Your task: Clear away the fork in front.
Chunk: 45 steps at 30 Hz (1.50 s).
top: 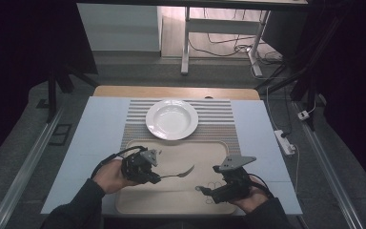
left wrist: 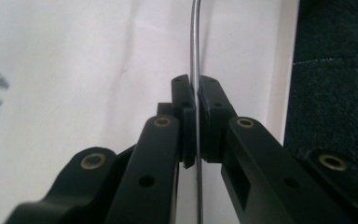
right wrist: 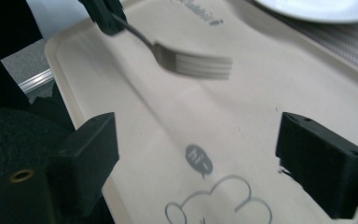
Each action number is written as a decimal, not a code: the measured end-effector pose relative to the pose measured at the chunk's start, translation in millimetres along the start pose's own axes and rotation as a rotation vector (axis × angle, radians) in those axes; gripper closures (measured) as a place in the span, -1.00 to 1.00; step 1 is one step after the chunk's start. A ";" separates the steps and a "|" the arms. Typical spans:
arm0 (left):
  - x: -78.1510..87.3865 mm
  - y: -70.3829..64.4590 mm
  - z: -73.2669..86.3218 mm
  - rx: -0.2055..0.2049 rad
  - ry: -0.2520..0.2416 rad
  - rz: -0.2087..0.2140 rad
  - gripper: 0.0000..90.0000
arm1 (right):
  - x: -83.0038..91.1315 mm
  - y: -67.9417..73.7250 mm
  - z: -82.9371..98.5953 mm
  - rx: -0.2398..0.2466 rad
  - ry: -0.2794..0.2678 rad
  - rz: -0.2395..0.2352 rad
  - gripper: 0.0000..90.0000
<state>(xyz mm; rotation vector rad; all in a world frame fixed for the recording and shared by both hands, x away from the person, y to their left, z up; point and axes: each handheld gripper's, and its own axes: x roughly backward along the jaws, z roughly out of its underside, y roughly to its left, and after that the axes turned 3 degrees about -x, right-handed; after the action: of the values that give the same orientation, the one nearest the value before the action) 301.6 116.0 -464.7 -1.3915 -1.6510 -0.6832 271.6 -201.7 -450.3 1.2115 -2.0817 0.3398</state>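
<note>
the tray (top: 138,200) lies on the near part of the table (top: 95,129), and behind it the plate (top: 171,119) sits on the placemat (top: 219,117). over the left half of the tray the left gripper (top: 156,179) holds the fork (top: 183,172), which points to the right. the right gripper (top: 200,189) is over the right half of the tray, near the front rim.

Metal fork (top: 177,174) held level, seemingly above beige tray (top: 138,200).

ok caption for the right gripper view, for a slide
Open right gripper over the tray, facing a held fork.
</note>
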 end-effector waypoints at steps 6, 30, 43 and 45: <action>7.0 -7.6 10.8 0.124 -0.021 -0.070 0.92 | 4.4 -3.2 9.3 -0.043 0.014 0.022 -0.84; 15.7 -11.8 61.1 0.628 -0.130 -0.291 0.92 | 34.9 -5.1 40.3 -0.055 -0.005 0.090 -1.00; -10.2 1.2 62.8 0.707 -0.047 -0.292 0.91 | 30.2 -3.8 41.8 -0.028 0.041 0.115 -1.00; -13.3 1.2 62.8 0.707 -0.030 -0.291 0.91 | 30.1 -4.1 42.0 -0.030 0.040 0.111 -1.00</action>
<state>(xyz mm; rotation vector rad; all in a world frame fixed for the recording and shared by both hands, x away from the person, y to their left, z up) 286.9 162.0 -507.0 -0.6663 -1.8840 -0.1856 247.1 -246.2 -460.7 1.0661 -2.1166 0.3796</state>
